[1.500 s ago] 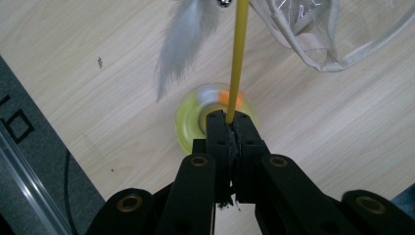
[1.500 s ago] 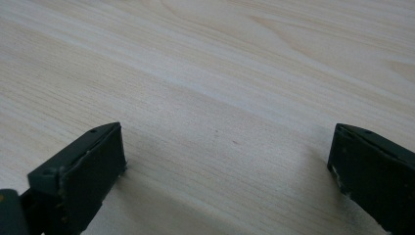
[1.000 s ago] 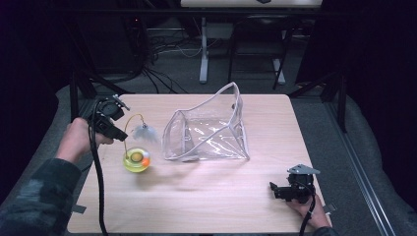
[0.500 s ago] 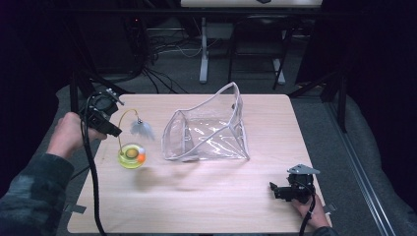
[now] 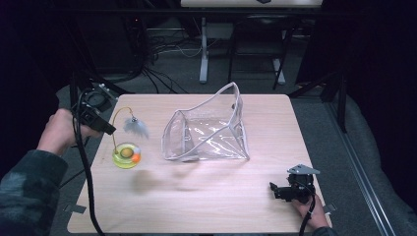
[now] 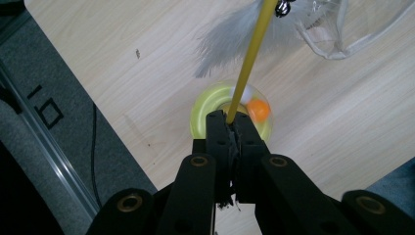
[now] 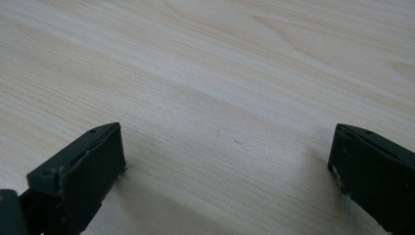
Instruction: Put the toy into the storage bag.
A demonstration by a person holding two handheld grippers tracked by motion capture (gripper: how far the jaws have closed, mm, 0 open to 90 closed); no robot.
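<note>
A cat toy has a yellow-green ring base point(image 5: 126, 155) with an orange ball point(image 6: 258, 110), a curved yellow wand point(image 6: 249, 58) and a grey feather point(image 5: 135, 127). My left gripper point(image 5: 107, 129) is at the table's left edge, shut on the wand point(image 5: 116, 129) just above the base point(image 6: 203, 110). The toy seems held off the table, with a blurred shadow point(image 5: 142, 180) below and to its right. A clear plastic pouch point(image 5: 206, 130) stands open in the middle, right of the toy. My right gripper point(image 5: 273, 189) rests near the front right corner, open, with bare wood between its jaws point(image 7: 225, 147).
The wooden table point(image 5: 206, 211) has bare room across its front. A corner of the clear pouch point(image 6: 352, 24) lies just beyond the feather point(image 6: 230, 44). Cables and stand legs point(image 5: 204, 54) fill the dark floor behind the table. Grey floor point(image 6: 44, 122) runs along the left edge.
My left gripper has carried the toy to the left, away from the pouch and toward the table's left edge. The right gripper has stayed put.
</note>
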